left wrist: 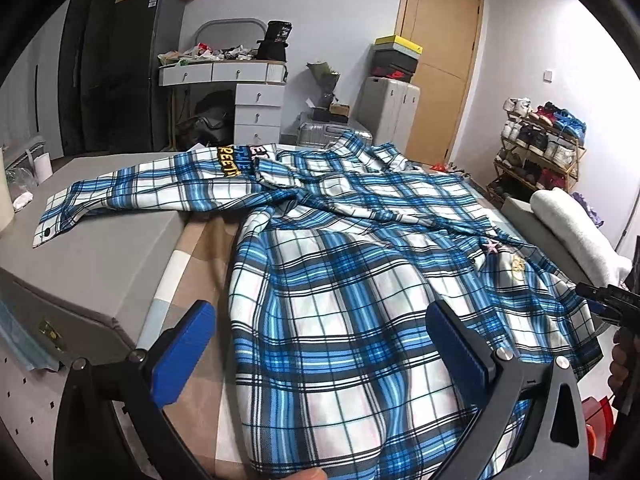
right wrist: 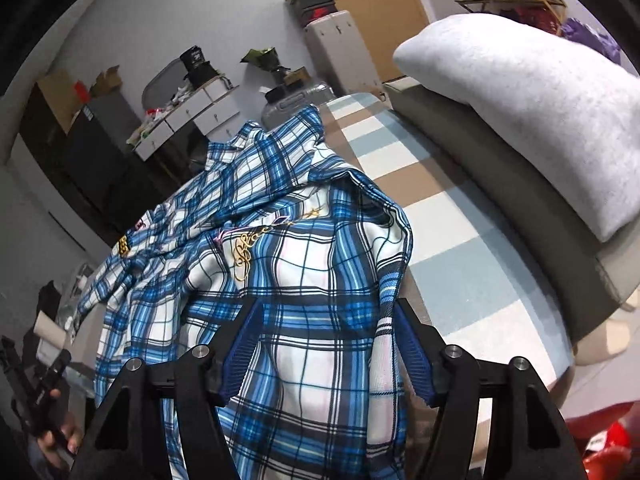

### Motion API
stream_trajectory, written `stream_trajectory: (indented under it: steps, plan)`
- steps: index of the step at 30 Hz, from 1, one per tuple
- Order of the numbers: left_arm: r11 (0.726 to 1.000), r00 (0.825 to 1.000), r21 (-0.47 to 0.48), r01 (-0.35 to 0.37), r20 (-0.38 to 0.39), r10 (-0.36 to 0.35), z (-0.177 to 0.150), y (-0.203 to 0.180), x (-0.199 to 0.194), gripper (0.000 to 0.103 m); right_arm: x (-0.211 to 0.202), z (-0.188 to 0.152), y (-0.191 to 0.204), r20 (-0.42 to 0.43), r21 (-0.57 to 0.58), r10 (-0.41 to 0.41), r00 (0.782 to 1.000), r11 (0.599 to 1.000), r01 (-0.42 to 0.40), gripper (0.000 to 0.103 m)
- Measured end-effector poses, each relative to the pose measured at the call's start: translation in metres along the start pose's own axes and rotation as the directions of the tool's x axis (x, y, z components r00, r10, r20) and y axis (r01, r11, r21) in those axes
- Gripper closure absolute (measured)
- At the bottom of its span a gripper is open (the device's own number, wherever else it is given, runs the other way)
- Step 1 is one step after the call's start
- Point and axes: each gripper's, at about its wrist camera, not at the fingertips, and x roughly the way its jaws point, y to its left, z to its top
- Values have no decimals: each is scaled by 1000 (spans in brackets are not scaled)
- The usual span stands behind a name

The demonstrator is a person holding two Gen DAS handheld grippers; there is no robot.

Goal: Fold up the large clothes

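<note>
My left hand-held gripper: jaws wide apart over the plaid shirt, gripping nothing.
My right hand-held gripper: jaws parted, shirt hem lying loose between them.
Plaid shirt: spread across the bed, sleeve stretched left.
Grey pillow: right of the shirt.

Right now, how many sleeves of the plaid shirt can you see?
1: the left sleeve lies stretched out over the grey cushion, cuff at its far end. The other sleeve may be hidden under folded fabric.
</note>
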Motion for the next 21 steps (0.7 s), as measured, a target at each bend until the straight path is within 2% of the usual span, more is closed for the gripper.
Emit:
stream_trajectory:
  steps: [5,7,10,12,16,21]
  plan:
    - [1000,1000,23,-19,2,19,5,2,11,1,-2,15,4,31,-20,-13,999,1000,14,34]
    - [999,999,37,-38,-19,39,5,3,13,1,-2,20,5,45,-27,-13,999,1000,14,34]
    - [997,998,27,-66,20,65,7,4,0,1,0,23,8,51,-20,-14,999,1000,15,34]
    - [999,999,13,-31,30,30,9,4,-7,1,1,23,10,42,-9,6,999,1000,-6,34]
    - [1000,999,23,-17,49,16,12,-1,-11,1,-7,27,20,68,-13,36,997,999,-35,33]
    - [1000,1000,-11,0,21,0,12,4,-1,1,-13,38,33,110,-44,62,992,997,-57,27]
